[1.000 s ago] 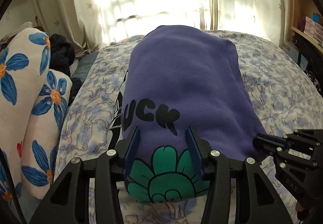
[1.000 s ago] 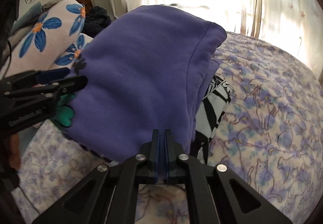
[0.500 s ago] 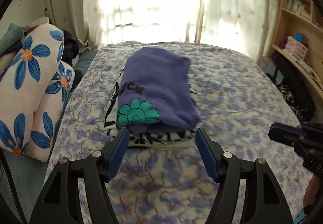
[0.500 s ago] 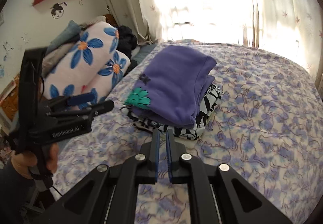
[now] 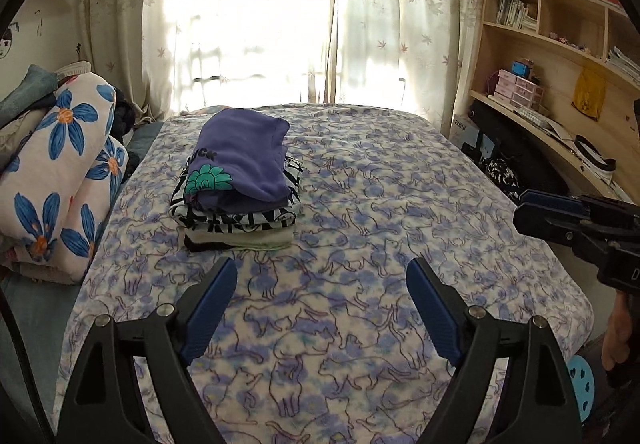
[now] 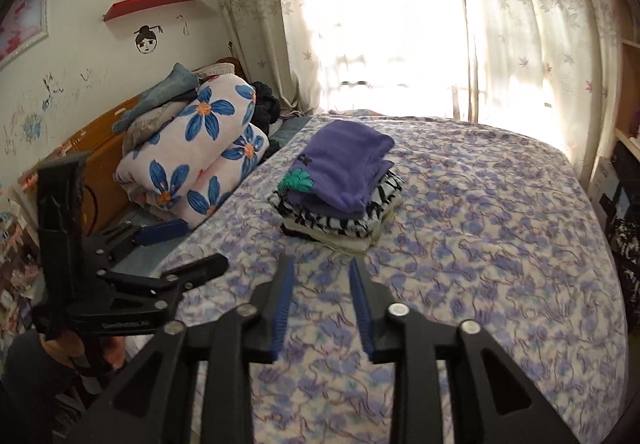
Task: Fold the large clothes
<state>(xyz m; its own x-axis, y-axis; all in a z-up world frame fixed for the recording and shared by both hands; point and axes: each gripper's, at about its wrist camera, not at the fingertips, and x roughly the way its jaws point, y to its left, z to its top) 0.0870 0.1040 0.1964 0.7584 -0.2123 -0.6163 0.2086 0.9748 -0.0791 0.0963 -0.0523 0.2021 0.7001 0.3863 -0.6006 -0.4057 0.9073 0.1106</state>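
Purple sweatshirt [image 5: 244,156] lies folded on top of a clothes stack [image 5: 236,220] on the bed [image 5: 400,204], near the flowered quilt [image 5: 60,180]. Left tongs [image 5: 322,308] wide and opening, nothing between them. Right tongs [image 6: 322,304] narrow, opening, empty, well apart from the stack.

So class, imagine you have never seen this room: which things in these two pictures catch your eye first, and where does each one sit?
First, the folded purple sweatshirt with a green flower print, topping a small stack of folded clothes on the cat-print bedspread. Next, the rolled quilt with big blue flowers along the bed's left edge. Nearest the camera, the left gripper and right gripper are opening, nothing between their jaws.
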